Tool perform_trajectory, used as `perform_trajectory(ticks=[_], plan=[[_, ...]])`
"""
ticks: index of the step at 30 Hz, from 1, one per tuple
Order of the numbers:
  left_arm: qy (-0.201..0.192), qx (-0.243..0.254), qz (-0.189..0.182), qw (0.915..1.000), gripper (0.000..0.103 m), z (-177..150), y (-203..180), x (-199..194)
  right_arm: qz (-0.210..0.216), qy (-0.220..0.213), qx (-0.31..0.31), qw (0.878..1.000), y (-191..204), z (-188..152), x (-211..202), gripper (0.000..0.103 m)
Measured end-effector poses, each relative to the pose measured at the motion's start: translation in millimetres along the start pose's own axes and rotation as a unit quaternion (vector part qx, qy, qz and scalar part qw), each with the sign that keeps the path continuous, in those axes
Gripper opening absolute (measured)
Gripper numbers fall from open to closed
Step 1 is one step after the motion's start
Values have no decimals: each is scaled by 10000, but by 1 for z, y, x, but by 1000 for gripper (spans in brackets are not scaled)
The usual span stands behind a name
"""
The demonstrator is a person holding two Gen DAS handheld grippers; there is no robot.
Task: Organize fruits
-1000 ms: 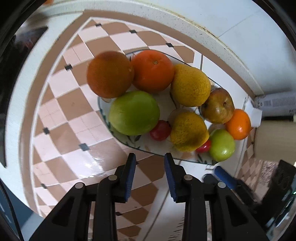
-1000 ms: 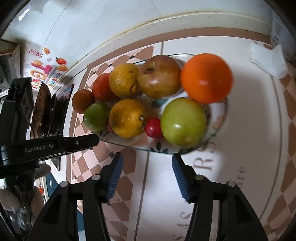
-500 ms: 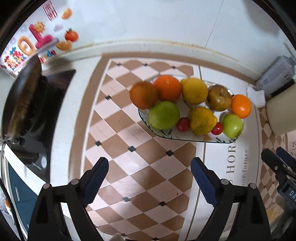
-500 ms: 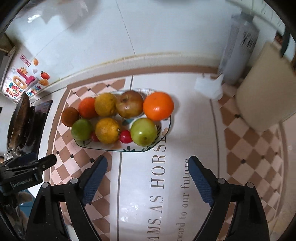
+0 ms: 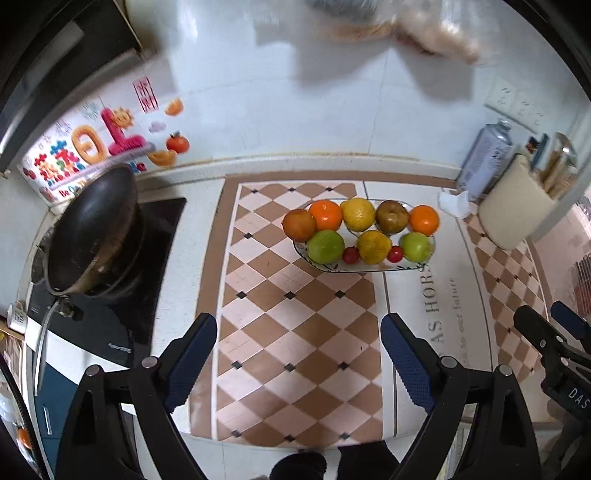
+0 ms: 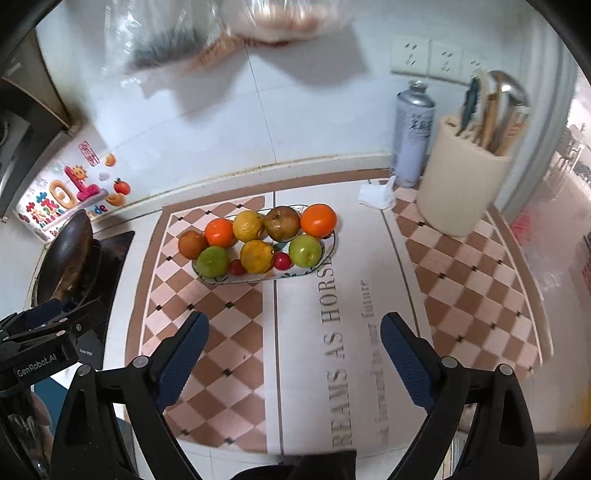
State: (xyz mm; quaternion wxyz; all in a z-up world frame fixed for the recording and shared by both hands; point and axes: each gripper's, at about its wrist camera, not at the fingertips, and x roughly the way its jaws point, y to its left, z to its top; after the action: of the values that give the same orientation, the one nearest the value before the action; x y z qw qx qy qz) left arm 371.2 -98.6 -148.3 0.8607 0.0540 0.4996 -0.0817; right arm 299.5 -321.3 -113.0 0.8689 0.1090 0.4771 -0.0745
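Observation:
An oval plate [image 5: 369, 266] [image 6: 258, 277] on the counter mat holds several fruits in two rows: oranges [image 5: 325, 215] [image 6: 318, 220], yellow citrus [image 5: 373, 246], green apples [image 5: 325, 246] [image 6: 305, 250], a brown apple [image 6: 282, 223] and small red fruits [image 5: 351, 254]. My left gripper [image 5: 299, 360] is open and empty, high above the mat and well back from the plate. My right gripper [image 6: 295, 354] is open and empty, also high and back. Each gripper shows at the edge of the other's view [image 5: 546, 343] [image 6: 48, 332].
A black wok [image 5: 92, 229] sits on a stove at the left. A spray can [image 6: 413, 136], a cream utensil holder [image 6: 461, 188] and a crumpled tissue [image 6: 376, 194] stand at the back right. A tiled wall with stickers is behind. A blurred plastic bag [image 6: 258, 22] hangs overhead.
Both grippers have pulled up and back from the plate. Both jaws have opened wide from a narrower gap a second ago. The fruits have not moved.

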Motion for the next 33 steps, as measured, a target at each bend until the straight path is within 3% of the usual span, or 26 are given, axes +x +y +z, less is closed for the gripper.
perform_trajectory(ticks=[16, 33], plan=[[-988, -114, 60, 9950, 91, -91, 3, -128, 90, -1061, -194, 9941, 5, -86, -165, 100], [-1625, -343, 294, 9857, 91, -176, -3, -237, 244, -1610, -673, 9844, 11, -169, -290, 100]])
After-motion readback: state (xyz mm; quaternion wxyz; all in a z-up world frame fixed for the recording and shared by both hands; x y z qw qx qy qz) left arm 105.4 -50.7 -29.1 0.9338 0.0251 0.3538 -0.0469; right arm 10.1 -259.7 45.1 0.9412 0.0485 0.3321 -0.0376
